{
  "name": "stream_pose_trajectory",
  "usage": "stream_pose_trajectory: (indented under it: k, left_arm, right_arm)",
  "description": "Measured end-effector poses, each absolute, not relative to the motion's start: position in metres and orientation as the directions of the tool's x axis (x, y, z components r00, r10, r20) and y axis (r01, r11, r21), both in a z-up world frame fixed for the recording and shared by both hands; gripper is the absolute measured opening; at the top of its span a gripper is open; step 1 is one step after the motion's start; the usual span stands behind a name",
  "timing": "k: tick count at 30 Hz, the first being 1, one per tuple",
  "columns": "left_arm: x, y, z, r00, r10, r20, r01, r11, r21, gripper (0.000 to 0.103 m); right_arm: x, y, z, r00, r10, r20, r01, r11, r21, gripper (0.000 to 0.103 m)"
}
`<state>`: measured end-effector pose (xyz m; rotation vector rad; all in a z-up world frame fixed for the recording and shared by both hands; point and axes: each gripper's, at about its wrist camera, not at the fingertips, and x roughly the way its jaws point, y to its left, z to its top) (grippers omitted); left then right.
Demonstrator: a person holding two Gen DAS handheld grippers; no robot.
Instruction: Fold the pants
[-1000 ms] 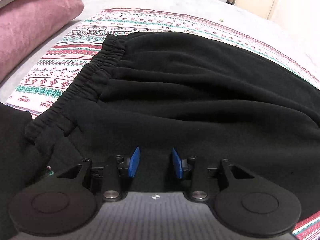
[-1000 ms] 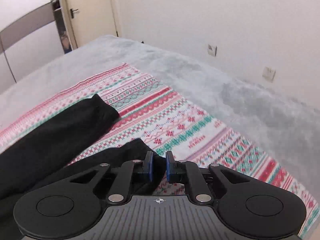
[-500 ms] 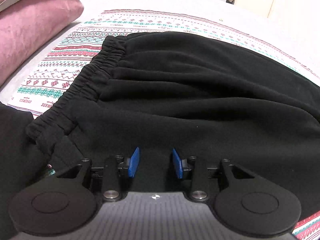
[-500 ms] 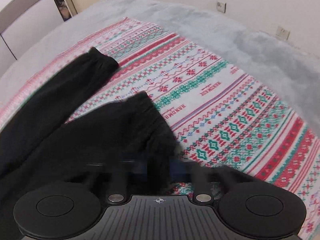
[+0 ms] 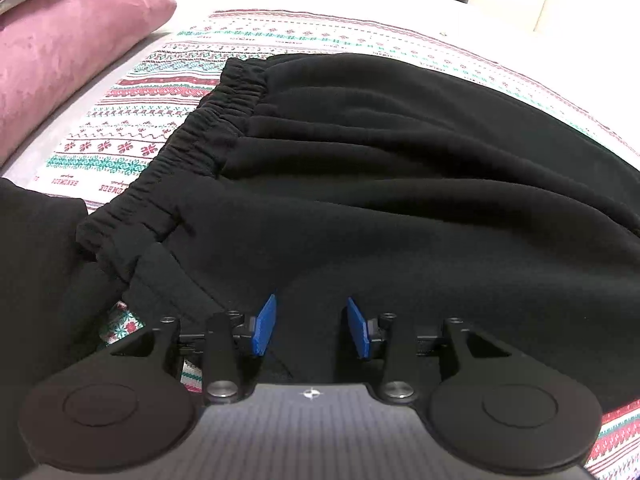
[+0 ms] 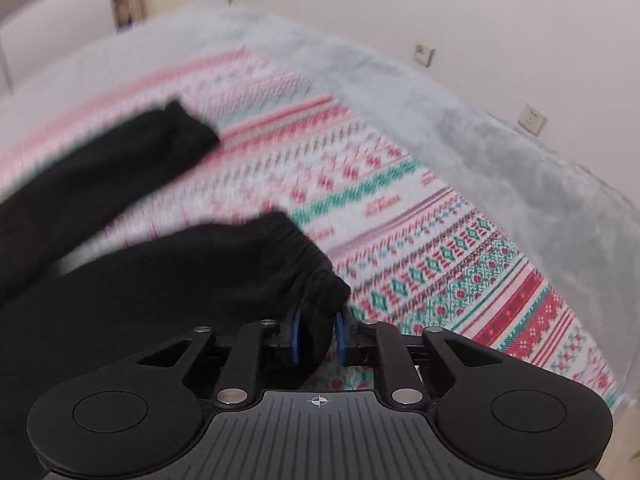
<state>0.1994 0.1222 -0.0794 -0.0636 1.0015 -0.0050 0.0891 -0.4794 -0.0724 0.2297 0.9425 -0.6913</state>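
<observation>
Pants (image 5: 400, 200) long axis: waistband (image 5: 192, 160) to cuffs. Right gripper (image 6: 316, 336) clamps near cuff (image 6: 304, 272); left gripper (image 5: 311, 326) wide open, empty, beside waistband.

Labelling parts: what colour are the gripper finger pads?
Blue pads, clearest in the left wrist view.

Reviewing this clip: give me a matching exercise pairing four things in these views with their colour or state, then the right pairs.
Things:
1. left claw
2. right claw
3. pillow
4. blanket

States:
A. pink, beside the blanket
B. shut on a pant cuff
C. patterned, under the pants
D. open, over the black fabric

Pairs: 1-D, 2-B, 3-A, 4-C
</observation>
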Motion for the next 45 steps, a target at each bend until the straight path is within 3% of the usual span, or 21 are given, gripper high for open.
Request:
stream_pose_trajectory:
  k: [2,4,5,10,11,13,15,18,20,21,27,30,31,35,38,41,43,45]
  left_arm:
    - [0.2,0.123,-0.077,0.548,-0.045,-0.836,-0.025,0.997,-0.071,0.072]
    - [0.2,0.123,-0.074,0.561,-0.062,-0.826,-0.025,0.995,-0.091,0.072]
    - [0.199,0.122,-0.072,0.565,-0.062,-0.823,-0.026,0.995,-0.092,0.073]
    - [0.203,0.114,-0.07,0.581,-0.055,-0.812,-0.017,0.997,-0.079,0.073]
    - [0.205,0.113,-0.071,0.581,-0.052,-0.813,-0.018,0.997,-0.077,0.073]
    - [0.208,0.111,-0.073,0.578,-0.049,-0.814,-0.021,0.997,-0.075,0.074]
    - [0.21,0.111,-0.072,0.581,-0.051,-0.813,-0.031,0.996,-0.085,0.078]
    - [0.214,0.115,-0.065,0.608,-0.064,-0.791,-0.041,0.993,-0.111,0.082]
    - [0.216,0.117,-0.061,0.623,-0.054,-0.78,-0.049,0.993,-0.108,0.083]
    - [0.218,0.116,-0.06,0.626,-0.052,-0.778,-0.05,0.993,-0.107,0.083]
    - [0.229,0.103,-0.083,0.53,-0.049,-0.847,-0.042,0.996,-0.084,0.083]
    - [0.225,0.106,-0.081,0.542,-0.06,-0.838,-0.043,0.994,-0.099,0.085]
    - [0.225,0.111,-0.079,0.54,-0.082,-0.838,-0.053,0.99,-0.131,0.085]
    - [0.223,0.144,-0.07,0.551,-0.113,-0.827,-0.151,0.961,-0.232,0.086]
    - [0.226,0.169,-0.064,0.564,-0.044,-0.825,-0.238,0.948,-0.213,0.086]
    - [0.232,0.187,-0.067,0.546,-0.049,-0.836,-0.289,0.926,-0.243,0.086]
    - [0.234,0.193,-0.072,0.528,-0.069,-0.847,-0.3,0.918,-0.261,0.086]
    - [0.231,0.197,-0.075,0.525,-0.08,-0.848,-0.299,0.915,-0.271,0.085]
  right_arm:
    - [0.089,-0.478,-0.068,0.417,-0.469,-0.779,0.644,0.757,-0.111,0.033]
    - [0.088,-0.48,-0.057,0.458,-0.508,-0.729,0.663,0.742,-0.101,0.061]
    - [0.088,-0.48,-0.053,0.481,-0.523,-0.704,0.664,0.741,-0.097,0.064]
    - [0.113,-0.485,-0.059,0.547,-0.464,-0.697,0.601,0.797,-0.059,0.06]
    - [0.119,-0.484,-0.061,0.554,-0.446,-0.703,0.58,0.812,-0.058,0.057]
    - [0.133,-0.481,-0.069,0.55,-0.431,-0.715,0.551,0.831,-0.077,0.038]
    - [0.148,-0.479,-0.085,0.455,-0.454,-0.766,0.562,0.814,-0.148,0.033]
    - [0.162,-0.466,-0.093,0.346,-0.599,-0.722,0.576,0.743,-0.34,0.034]
    - [0.166,-0.447,-0.081,0.404,-0.617,-0.675,0.556,0.752,-0.354,0.035]
    - [0.167,-0.435,-0.075,0.459,-0.584,-0.67,0.529,0.785,-0.321,0.039]
    - [0.183,-0.316,-0.073,0.666,-0.226,-0.711,0.227,0.969,-0.096,0.039]
    - [0.195,-0.248,-0.089,0.651,-0.065,-0.756,0.021,0.997,-0.067,0.039]
    - [0.199,-0.232,-0.099,0.619,-0.044,-0.784,-0.016,0.997,-0.069,0.039]
    - [0.196,-0.19,-0.103,0.652,-0.155,-0.742,0.022,0.982,-0.186,0.039]
    - [0.192,-0.17,-0.091,0.665,0.02,-0.747,-0.084,0.995,-0.048,0.039]
    - [0.193,-0.132,-0.082,0.694,0.062,-0.717,-0.161,0.985,-0.07,0.041]
    - [0.201,-0.103,-0.078,0.695,0.117,-0.71,-0.217,0.975,-0.051,0.05]
    - [0.216,-0.07,-0.072,0.683,0.187,-0.706,-0.262,0.965,0.002,0.052]
